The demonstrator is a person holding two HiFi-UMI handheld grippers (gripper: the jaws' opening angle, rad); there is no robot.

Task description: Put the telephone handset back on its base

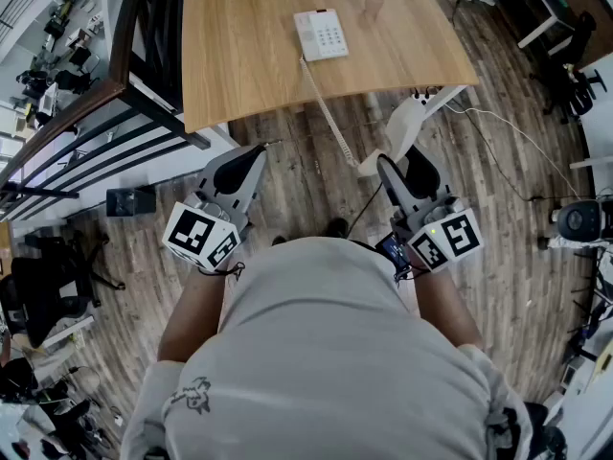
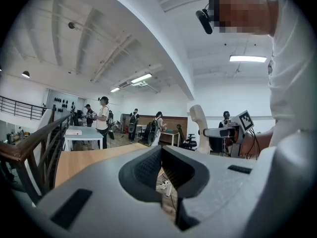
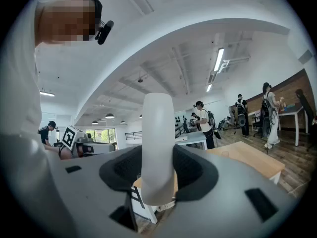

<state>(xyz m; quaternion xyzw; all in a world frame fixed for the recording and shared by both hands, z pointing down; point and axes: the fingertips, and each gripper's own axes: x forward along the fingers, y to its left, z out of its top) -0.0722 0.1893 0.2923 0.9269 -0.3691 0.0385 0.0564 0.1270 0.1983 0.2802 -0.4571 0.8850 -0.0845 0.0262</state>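
Observation:
The white telephone base [image 1: 321, 34] lies on the wooden table [image 1: 249, 56] ahead of me. Its coiled cord [image 1: 326, 103] runs off the table's near edge down to the white handset [image 1: 412, 118]. My right gripper [image 1: 388, 166] is shut on the handset, which stands upright between its pads in the right gripper view [image 3: 157, 148]. It hangs over the floor, short of the table. My left gripper [image 1: 257, 151] is beside it on the left, jaws shut and empty [image 2: 161, 150]. From the left gripper view the handset [image 2: 199, 123] shows to the right.
A dark railing [image 1: 96, 94] runs along the table's left side. A black office chair [image 1: 48, 276] stands at the far left, and cables and equipment [image 1: 575, 218] lie on the wooden floor at the right. Several people [image 2: 104, 118] stand far back in the room.

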